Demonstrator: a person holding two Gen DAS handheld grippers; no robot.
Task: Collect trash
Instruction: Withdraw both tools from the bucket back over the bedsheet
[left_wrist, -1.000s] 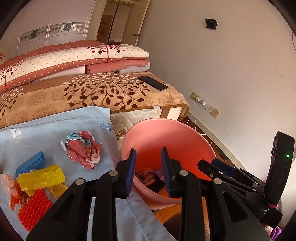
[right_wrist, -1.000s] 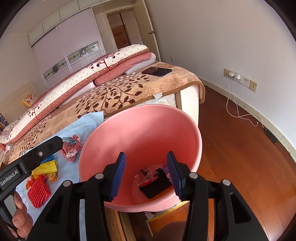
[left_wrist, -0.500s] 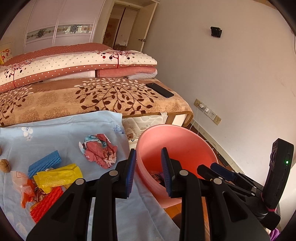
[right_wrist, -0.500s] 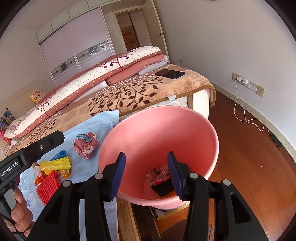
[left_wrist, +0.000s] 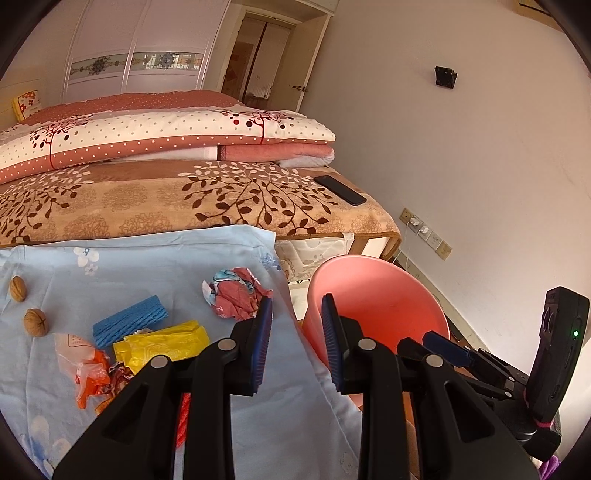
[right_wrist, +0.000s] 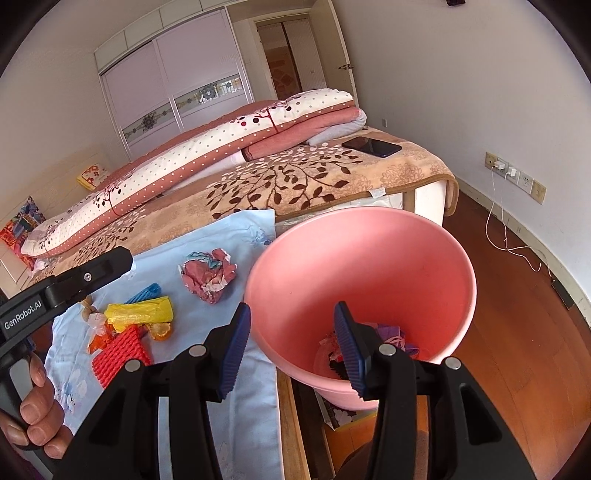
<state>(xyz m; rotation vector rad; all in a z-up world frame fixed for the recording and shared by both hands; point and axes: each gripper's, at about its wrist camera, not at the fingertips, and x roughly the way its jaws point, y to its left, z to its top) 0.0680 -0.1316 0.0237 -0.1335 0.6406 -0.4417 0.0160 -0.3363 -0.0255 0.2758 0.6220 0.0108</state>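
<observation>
Trash lies on a light blue cloth (left_wrist: 177, 266): a crumpled red paper ball (left_wrist: 236, 295), a blue ribbed piece (left_wrist: 129, 319), a yellow wrapper (left_wrist: 162, 345) and an orange-and-white wrapper (left_wrist: 83, 365). My left gripper (left_wrist: 296, 306) hangs open and empty over the cloth's right edge, beside the paper ball. A pink bucket (right_wrist: 369, 266) stands right of the cloth with several scraps (right_wrist: 391, 334) at its bottom. My right gripper (right_wrist: 291, 314) is open and empty above the bucket's near-left rim. The right wrist view also shows a red ribbed piece (right_wrist: 120, 354).
Two walnuts (left_wrist: 17, 289) (left_wrist: 36, 322) lie at the cloth's left. Behind is a bed with a folded quilt (left_wrist: 166, 140) and a black phone (left_wrist: 340, 190). Wall sockets with a charger cable (right_wrist: 498, 229) are at the right, above the wooden floor (right_wrist: 517, 350).
Both grippers have drawn back and to the left, away from the bucket, which now sits further right in both views. More of the cloth and trash shows, and the walnuts have come into view.
</observation>
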